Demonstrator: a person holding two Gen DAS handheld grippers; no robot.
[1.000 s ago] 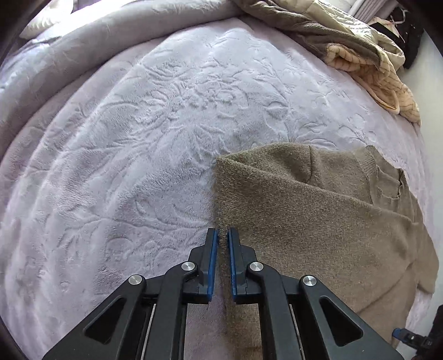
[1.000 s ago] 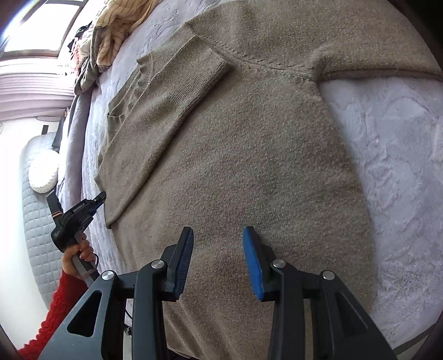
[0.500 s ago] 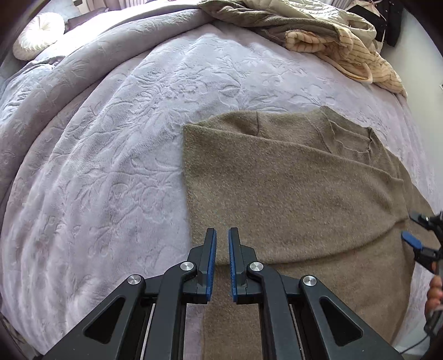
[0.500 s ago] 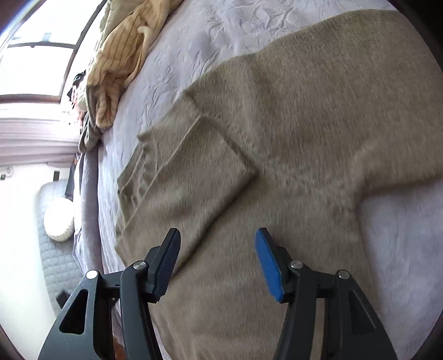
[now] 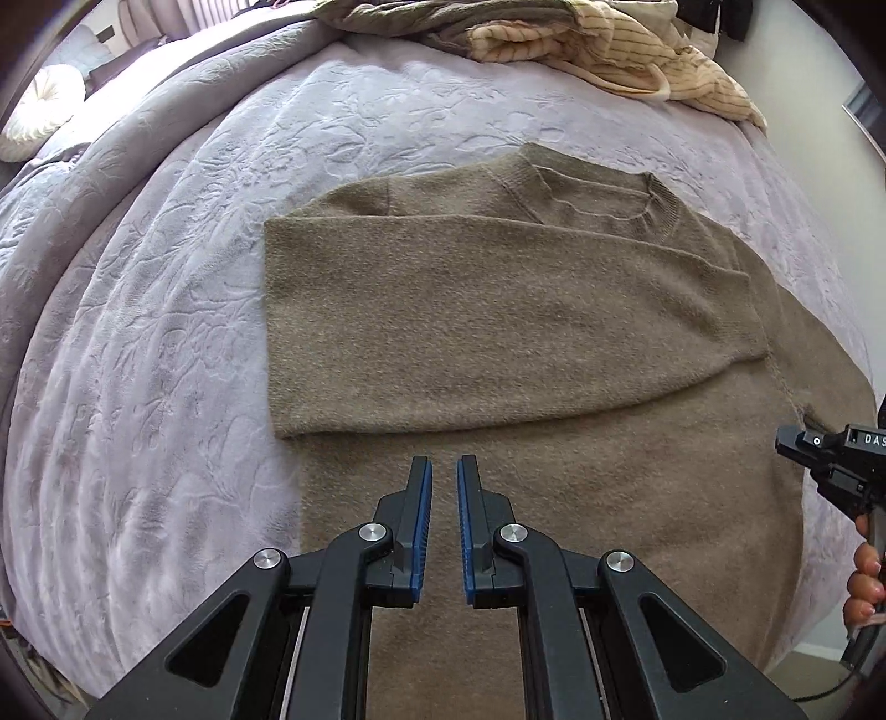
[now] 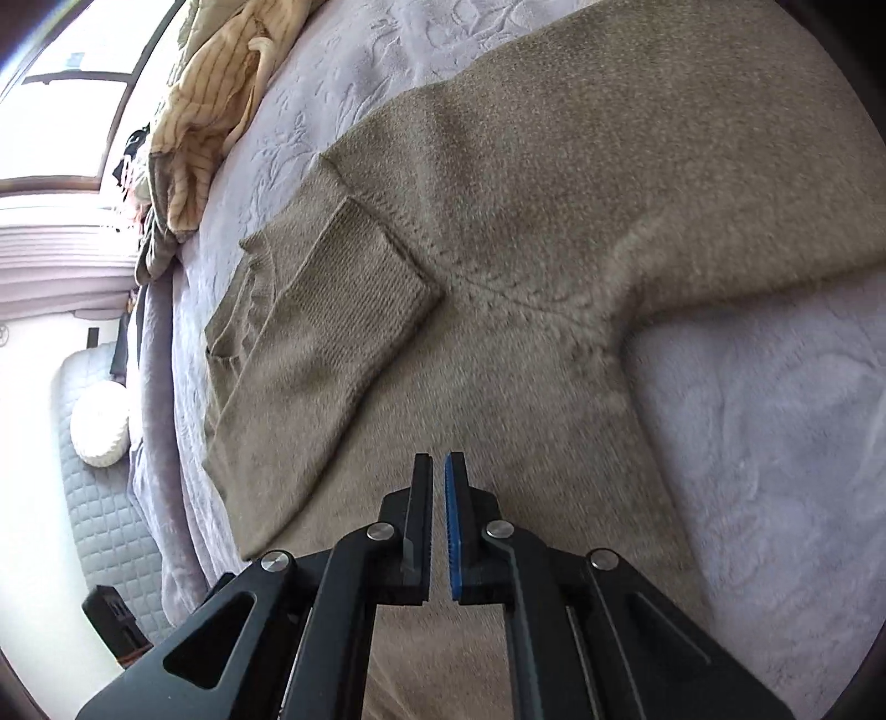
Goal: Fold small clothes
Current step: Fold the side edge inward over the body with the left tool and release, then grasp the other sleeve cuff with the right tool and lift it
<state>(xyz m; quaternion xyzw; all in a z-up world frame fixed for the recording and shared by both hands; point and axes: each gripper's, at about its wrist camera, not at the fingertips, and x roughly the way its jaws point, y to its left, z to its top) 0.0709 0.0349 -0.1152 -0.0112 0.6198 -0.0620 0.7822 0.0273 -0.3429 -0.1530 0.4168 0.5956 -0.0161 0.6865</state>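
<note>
Left wrist view: olive-brown knitted sweater (image 5: 526,310) lying flat on a lilac embossed plush bedspread (image 5: 166,332), toward the bed's right side; one sleeve folded across the chest, ribbed collar (image 5: 653,205) toward the far end of the bed. Heap of unfolded garments, cream striped and grey-green (image 5: 609,50), at the far edge. Round white cushion (image 5: 39,111) at the far left corner. Left gripper (image 5: 440,471) hovering above the sweater's lower body, its jaws just been opening to a narrow gap, nothing between the blue pads. Right gripper (image 5: 830,465) entering at the right edge over the sweater's side, a hand (image 5: 864,581) on its handle. Right wrist view: same sweater (image 6: 554,221), folded sleeve with ribbed cuff (image 6: 360,277) lying over the chest, the other sleeve running off toward the upper right over the bedspread (image 6: 775,443). Right gripper (image 6: 439,471) above the sweater's body near the armpit seam, jaws just been closing to almost together; no cloth visibly pinched. Garment heap (image 6: 205,111) at the far bed edge by the window. Step in hand, as judged: first sleeve folded in, second sleeve pending. Next move probably calls for reopening the right jaws, taking the outstretched sleeve near its end and laying it across the chest, before folding the body.
</note>
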